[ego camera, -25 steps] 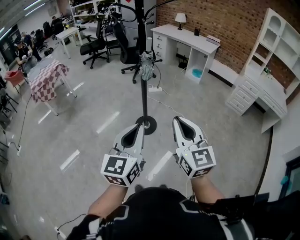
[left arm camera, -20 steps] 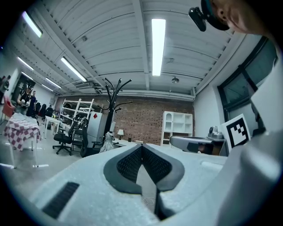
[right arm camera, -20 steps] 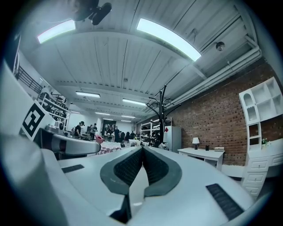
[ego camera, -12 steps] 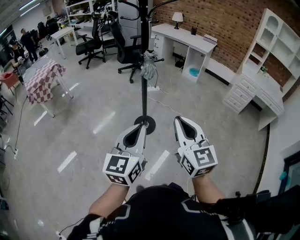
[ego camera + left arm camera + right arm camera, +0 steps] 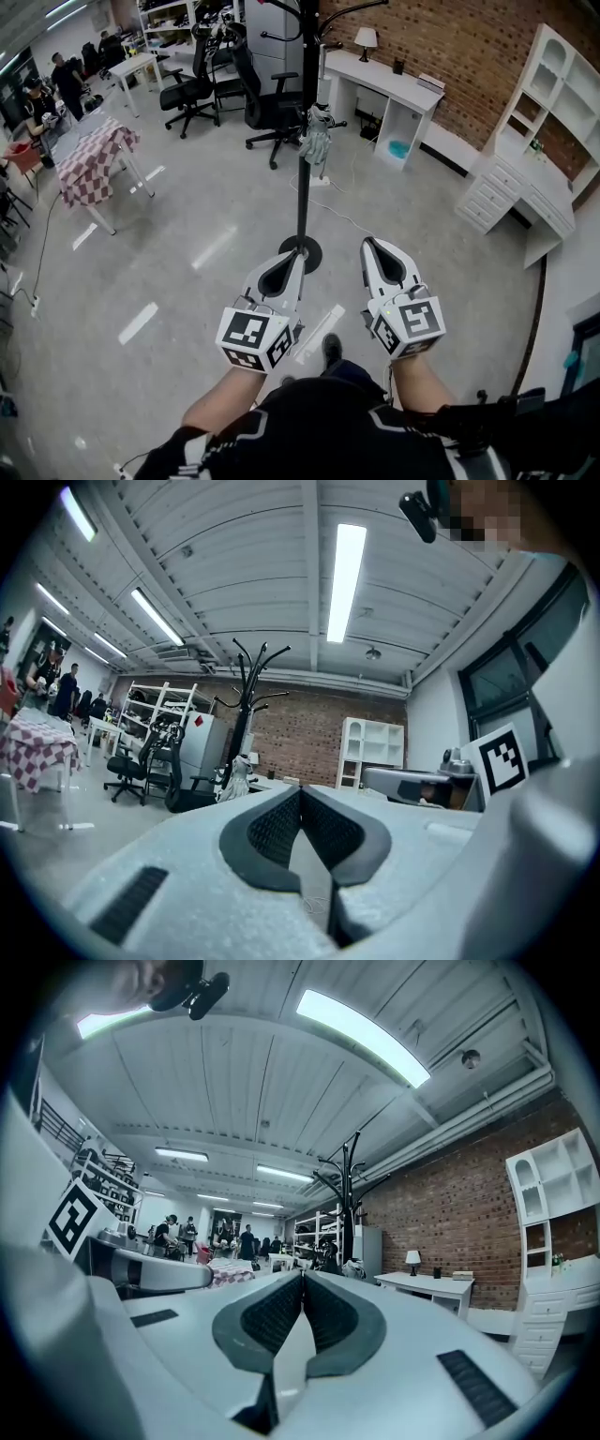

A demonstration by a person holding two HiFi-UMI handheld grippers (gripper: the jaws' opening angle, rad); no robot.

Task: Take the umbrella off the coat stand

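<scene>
The black coat stand [image 5: 303, 159] rises from its round base [image 5: 302, 253] on the grey floor just ahead of me. A folded grey-green umbrella [image 5: 316, 137] hangs against the pole, partway up. My left gripper [image 5: 292, 262] is held level, low and short of the stand, its tip over the base in the head view, jaws together and empty. My right gripper [image 5: 375, 249] is level beside it, a little right of the pole, also shut and empty. In the left gripper view the stand [image 5: 246, 700] and umbrella [image 5: 236, 778] show far off; the right gripper view shows the stand [image 5: 349, 1199] likewise.
A white desk [image 5: 394, 89] with a lamp stands against the brick wall behind the stand. White shelving [image 5: 548, 122] is at the right, office chairs [image 5: 272, 98] behind, a checked-cloth table [image 5: 89, 155] at the left. A power strip and cable [image 5: 323, 187] lie by the stand.
Both grippers have moved forward toward the stand, which now sits slightly further right in the head view. A foot has come into view below the grippers. Both stay shut.
</scene>
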